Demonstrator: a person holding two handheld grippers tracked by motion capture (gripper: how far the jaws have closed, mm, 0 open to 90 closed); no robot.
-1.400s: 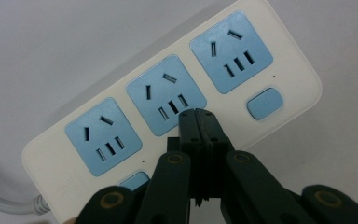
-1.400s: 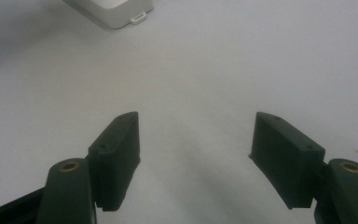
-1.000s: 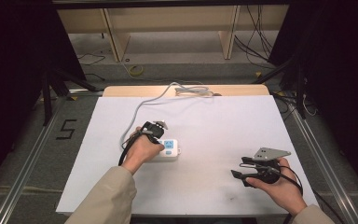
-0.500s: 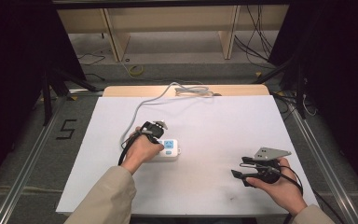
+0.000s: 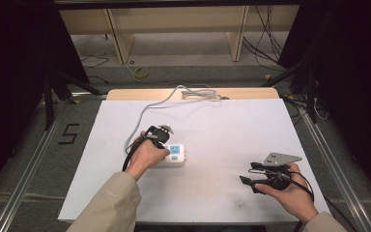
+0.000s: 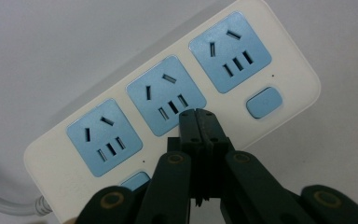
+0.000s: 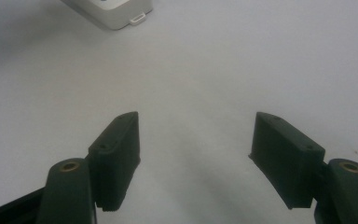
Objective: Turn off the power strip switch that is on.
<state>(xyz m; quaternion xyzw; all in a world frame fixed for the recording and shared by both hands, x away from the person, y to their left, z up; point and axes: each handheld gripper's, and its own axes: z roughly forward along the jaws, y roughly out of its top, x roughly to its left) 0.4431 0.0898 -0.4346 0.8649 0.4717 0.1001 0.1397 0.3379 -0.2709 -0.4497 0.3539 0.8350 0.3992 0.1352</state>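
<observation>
White board covers the worktop (image 5: 212, 145), with dark floor and wooden shelving behind it. On it, a little left of the middle, lies one power strip (image 6: 168, 107), white with blue faces. It lies flat with the faces up, so that its parts can be pressed from above. I count three sockets and two blue switch buttons; a third button may hide under the gripper. One grey cable (image 5: 142, 113) leaves the strip toward 12 o'clock and ends in a loose coil at the far edge.

Over the strip, the left gripper (image 6: 198, 116) is clenched on nothing, its joined tips over the middle socket's lower edge; I judge it is closed to poke a switch, not to grasp. At 4 o'clock from the strip, well apart, the right gripper (image 7: 196, 154) waits released and empty above bare board.
</observation>
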